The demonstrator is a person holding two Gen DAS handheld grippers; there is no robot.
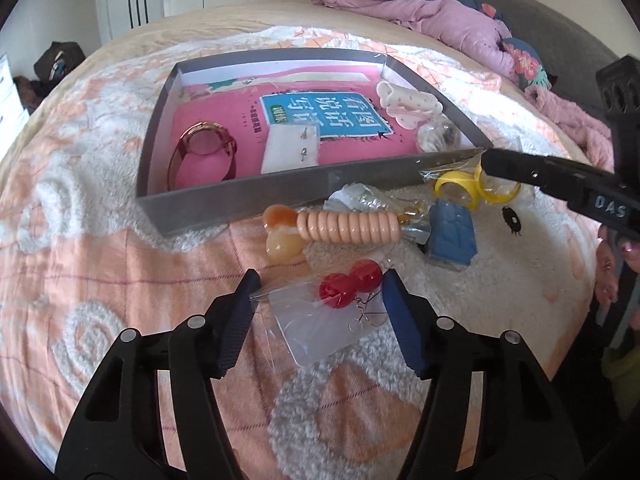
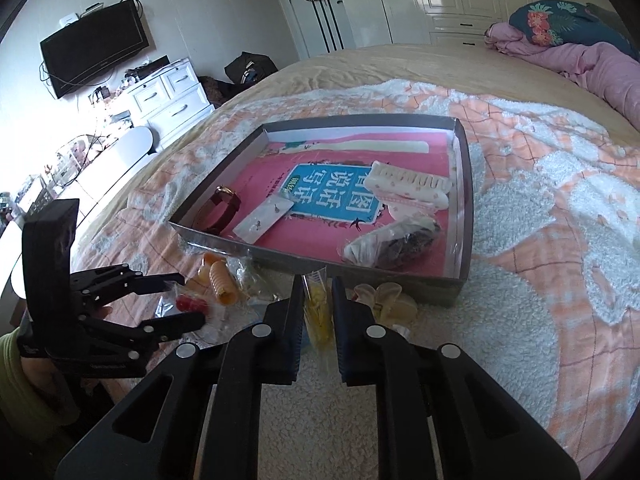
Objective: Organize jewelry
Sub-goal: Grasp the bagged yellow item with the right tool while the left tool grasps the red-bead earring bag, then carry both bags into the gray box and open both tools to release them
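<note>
While my right gripper (image 2: 316, 300) pinches the bagged yellow rings (image 2: 318, 312), the gray tray (image 2: 460, 280) lies just ahead, its near wall crosswise. My left gripper (image 1: 318, 296) spreads wide around the red earring bag (image 1: 320, 316), gripping nothing, farther from it.

A pink book (image 1: 224, 108) lay in the grey box (image 1: 256, 196), and its blue title panel (image 1: 320, 114) bore large white Chinese characters, 看图说话写话 (seen upside down from both cameras). Smaller print beside the panel was too fine to read. The right gripper (image 1: 482, 166) carried white letters "DAS" on its black arm.
</note>
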